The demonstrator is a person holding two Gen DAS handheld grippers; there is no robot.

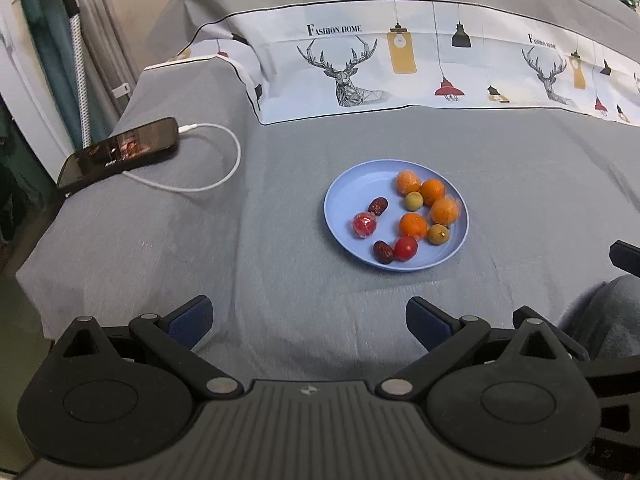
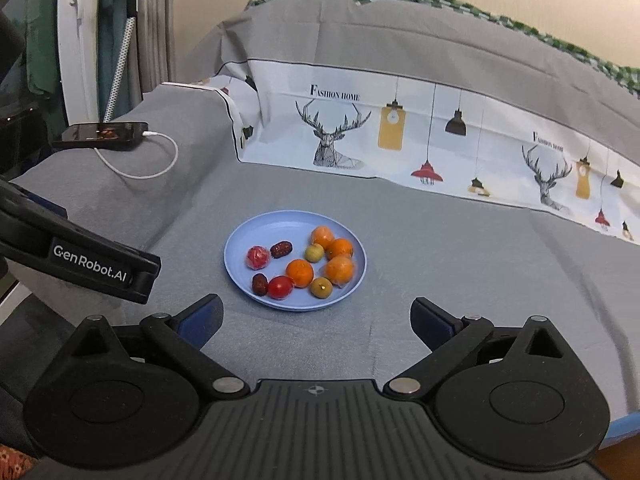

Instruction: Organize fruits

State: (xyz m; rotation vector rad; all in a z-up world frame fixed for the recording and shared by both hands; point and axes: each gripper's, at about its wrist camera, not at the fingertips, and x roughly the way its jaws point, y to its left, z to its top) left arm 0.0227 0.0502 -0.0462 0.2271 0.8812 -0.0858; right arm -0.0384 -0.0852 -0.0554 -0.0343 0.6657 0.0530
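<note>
A blue plate [image 1: 352, 188] lies on the grey bedsheet and also shows in the right wrist view [image 2: 256, 236]. It holds several oranges [image 1: 413, 225], two green fruits [image 1: 413, 201], two dark dates [image 1: 378, 206], a red tomato [image 1: 405, 248] and a wrapped red fruit [image 1: 364, 225]. The same fruits show in the right wrist view, with an orange [image 2: 299, 272] at the middle. My left gripper [image 1: 308, 320] is open and empty, short of the plate's near left. My right gripper [image 2: 316, 320] is open and empty, just short of the plate's near rim.
A black phone [image 1: 120, 152] on a white charging cable [image 1: 224, 168] lies at the bed's left corner. A patterned pillow band [image 1: 400, 68] runs across the back. The left gripper's body [image 2: 80, 260] shows at the left of the right wrist view.
</note>
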